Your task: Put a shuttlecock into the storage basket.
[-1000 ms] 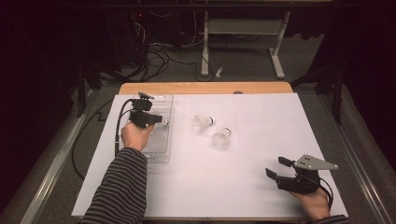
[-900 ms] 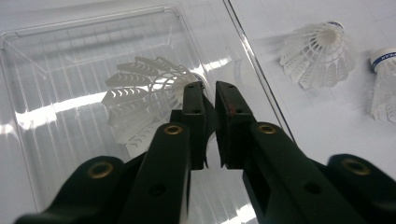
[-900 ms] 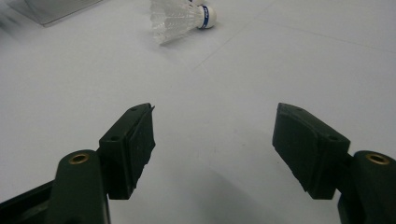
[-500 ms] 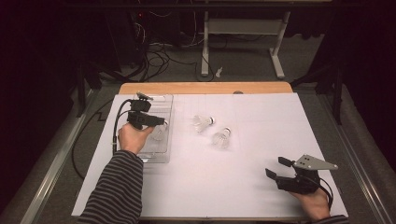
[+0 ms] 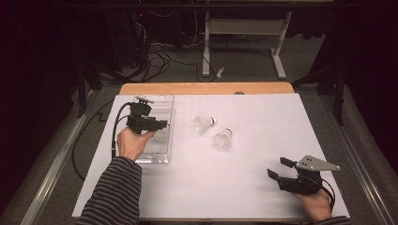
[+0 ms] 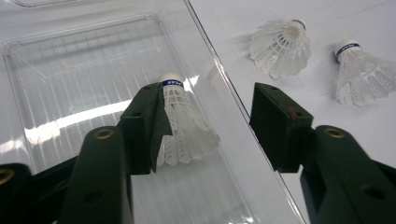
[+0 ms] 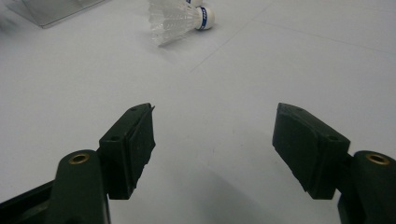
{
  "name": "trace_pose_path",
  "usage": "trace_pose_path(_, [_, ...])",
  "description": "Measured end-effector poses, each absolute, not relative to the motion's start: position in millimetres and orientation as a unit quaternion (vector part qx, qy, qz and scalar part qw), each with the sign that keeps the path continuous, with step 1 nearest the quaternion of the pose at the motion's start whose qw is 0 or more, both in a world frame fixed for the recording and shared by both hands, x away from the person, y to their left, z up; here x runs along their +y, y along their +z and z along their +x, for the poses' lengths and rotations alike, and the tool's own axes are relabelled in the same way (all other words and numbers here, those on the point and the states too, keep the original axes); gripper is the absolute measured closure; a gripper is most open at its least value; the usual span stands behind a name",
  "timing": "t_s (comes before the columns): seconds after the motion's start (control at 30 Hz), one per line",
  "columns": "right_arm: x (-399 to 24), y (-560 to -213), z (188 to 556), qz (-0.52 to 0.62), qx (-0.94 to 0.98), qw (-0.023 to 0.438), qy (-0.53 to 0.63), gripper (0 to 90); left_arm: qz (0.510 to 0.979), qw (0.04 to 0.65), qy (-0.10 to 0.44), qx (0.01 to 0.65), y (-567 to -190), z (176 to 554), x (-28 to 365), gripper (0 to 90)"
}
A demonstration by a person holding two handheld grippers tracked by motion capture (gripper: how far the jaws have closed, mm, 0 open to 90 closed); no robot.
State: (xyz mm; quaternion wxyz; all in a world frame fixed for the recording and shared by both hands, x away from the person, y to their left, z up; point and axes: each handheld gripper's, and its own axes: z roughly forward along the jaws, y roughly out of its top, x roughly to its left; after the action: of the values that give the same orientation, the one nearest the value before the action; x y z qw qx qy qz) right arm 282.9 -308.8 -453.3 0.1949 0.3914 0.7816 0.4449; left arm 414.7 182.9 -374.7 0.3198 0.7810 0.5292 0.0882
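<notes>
A white shuttlecock (image 6: 184,126) with a blue band lies on its side in the clear plastic tray (image 6: 84,84) at the table's left (image 5: 159,105). My left gripper (image 6: 210,116) hovers over it (image 5: 159,125). Its jaws have just been opening and stand wide. The shuttlecock (image 5: 161,136) rests against one jaw's inner face and the other jaw is well clear of it. Two more shuttlecocks (image 5: 203,123) (image 5: 222,138) lie on the white sheet to the tray's right. My right gripper (image 5: 277,168) rests open and empty near the front right (image 7: 215,135).
White paper (image 5: 263,131) covers the tabletop, with a strip of wooden edge (image 5: 206,88) at the back. One shuttlecock (image 7: 180,16) and the tray's corner (image 7: 56,9) lie far ahead of the right gripper. Cables and a stand's legs (image 5: 244,51) are on the floor beyond the table.
My left hand has drawn slightly back toward the near side over the tray, and a shuttlecock now lies free in the tray by its jaws. The right gripper has stayed put.
</notes>
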Motion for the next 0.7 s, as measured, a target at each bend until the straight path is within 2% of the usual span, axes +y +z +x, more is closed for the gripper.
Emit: trace_pose_path(0.7, [-309,-453,283,0.392,0.781,0.195,0.445,30.0,0.778,0.338,0.110,0.518,-371,387,187,37.9])
